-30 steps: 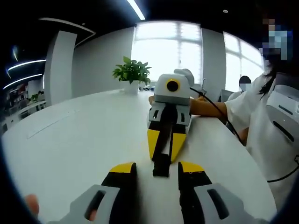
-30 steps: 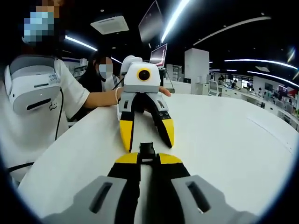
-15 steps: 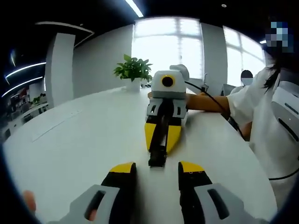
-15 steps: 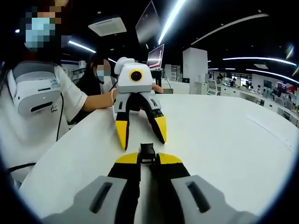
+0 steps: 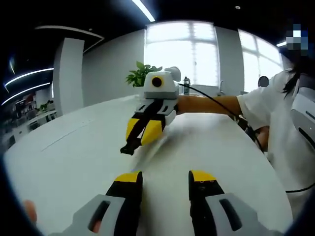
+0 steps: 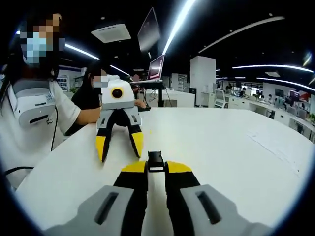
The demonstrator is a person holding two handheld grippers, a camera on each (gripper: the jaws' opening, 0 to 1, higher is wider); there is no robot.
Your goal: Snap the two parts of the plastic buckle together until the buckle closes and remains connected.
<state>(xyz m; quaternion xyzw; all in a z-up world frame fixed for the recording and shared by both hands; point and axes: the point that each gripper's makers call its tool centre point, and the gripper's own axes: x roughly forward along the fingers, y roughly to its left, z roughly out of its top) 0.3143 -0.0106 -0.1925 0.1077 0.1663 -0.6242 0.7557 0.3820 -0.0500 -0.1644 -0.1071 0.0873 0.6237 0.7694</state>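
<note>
Black buckle (image 6: 156, 161) is pinched between our right gripper's (image 6: 156, 168) closed jaws, lifted off the white table (image 6: 231, 147) for inspection we judge, while our left gripper (image 6: 118, 145) hangs open, empty.

Left gripper view: low over the white table (image 5: 74, 147), facing the windows. Right gripper view: low over the table, facing the office interior. Each faces the opposite gripper; both share the tabletop and the person.

Left gripper (image 5: 165, 183), yellow-tipped, at bottom centre: jaws parted, nothing between them. At frame centre, the right gripper (image 5: 144, 132) is clamped on a black plastic buckle part (image 5: 129, 147) above the white table (image 5: 69, 157). Green potted plant (image 5: 140, 76) behind, upper centre.
</note>
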